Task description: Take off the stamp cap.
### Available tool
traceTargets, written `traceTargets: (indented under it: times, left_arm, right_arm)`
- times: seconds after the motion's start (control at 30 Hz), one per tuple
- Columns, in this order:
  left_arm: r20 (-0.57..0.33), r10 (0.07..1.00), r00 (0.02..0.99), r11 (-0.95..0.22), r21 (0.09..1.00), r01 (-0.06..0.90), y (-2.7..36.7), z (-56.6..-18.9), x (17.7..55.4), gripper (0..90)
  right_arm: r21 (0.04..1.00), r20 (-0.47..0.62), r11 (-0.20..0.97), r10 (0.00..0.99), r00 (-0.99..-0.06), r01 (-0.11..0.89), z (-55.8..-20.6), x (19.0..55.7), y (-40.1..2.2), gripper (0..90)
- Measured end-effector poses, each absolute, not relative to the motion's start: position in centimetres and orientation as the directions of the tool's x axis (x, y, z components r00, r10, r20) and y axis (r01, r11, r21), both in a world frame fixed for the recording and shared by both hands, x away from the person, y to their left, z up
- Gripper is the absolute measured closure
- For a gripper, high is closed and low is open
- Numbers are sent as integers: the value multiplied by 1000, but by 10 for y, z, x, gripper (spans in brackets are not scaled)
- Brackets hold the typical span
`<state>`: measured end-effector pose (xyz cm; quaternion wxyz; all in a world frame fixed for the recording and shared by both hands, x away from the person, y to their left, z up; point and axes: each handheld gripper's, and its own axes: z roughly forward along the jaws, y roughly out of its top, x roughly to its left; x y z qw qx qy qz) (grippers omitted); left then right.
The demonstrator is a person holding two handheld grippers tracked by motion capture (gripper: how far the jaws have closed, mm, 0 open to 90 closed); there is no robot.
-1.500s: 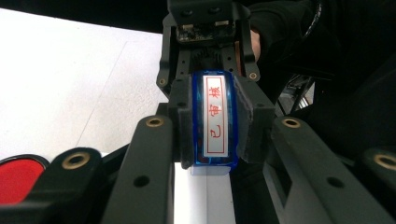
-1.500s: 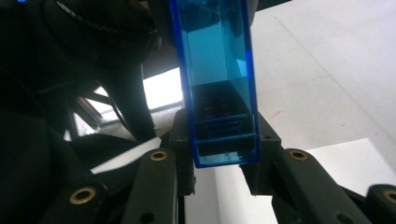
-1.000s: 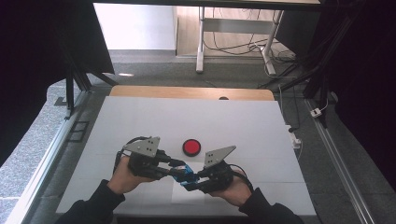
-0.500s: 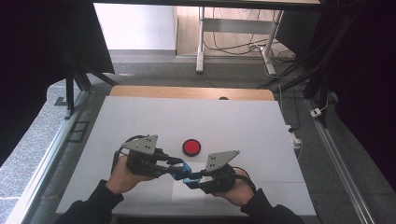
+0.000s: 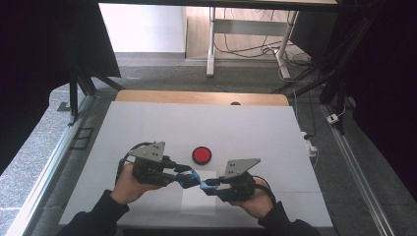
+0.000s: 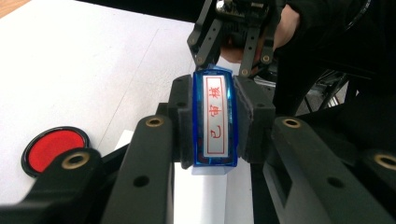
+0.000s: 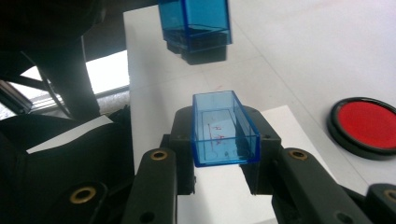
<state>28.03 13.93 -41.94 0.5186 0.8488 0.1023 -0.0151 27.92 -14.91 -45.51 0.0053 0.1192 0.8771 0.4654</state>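
Blue translucent plastic sits between both pairs of jaws. In the left gripper view, the left gripper is clamped on the stamp body, a blue block with a white label printed in red characters, the black pads pressing its two long sides. In the right gripper view, the right gripper is closed on the stamp cap, a hollow blue box whose open mouth faces away from the camera; the stamp body hangs just beyond it, apart from it, with its dark base pointing toward the cap.

From the high view, the two grippers meet nose to nose at the near edge of the white table, the left gripper and the right gripper close together, the blue pieces between them near each other but not joined. Both are held above a sheet of white paper that lies flat on the table. A person's hands grip the tools, dark sleeves entering from the near edge.

Just beyond the grippers, a round red ink pad in a black rim rests on the table, uncovered. Farther off, a strip of bare wood edges the table's far side, and beyond it grey floor with cables.
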Motion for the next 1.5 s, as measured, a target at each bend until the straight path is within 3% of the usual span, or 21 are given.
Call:
traceTargets:
  times: [0.93,1.5]
  left_arm:
    - [-142,308,941,-483,829,283,135,-423,282,706]
    - [-147,333,931,-475,827,300,136,-423,283,705]
  right_arm:
    - [831,126,463,384,-915,309,-446,271,-194,687]
    - [814,99,461,491,-866,354,-445,265,-222,686]
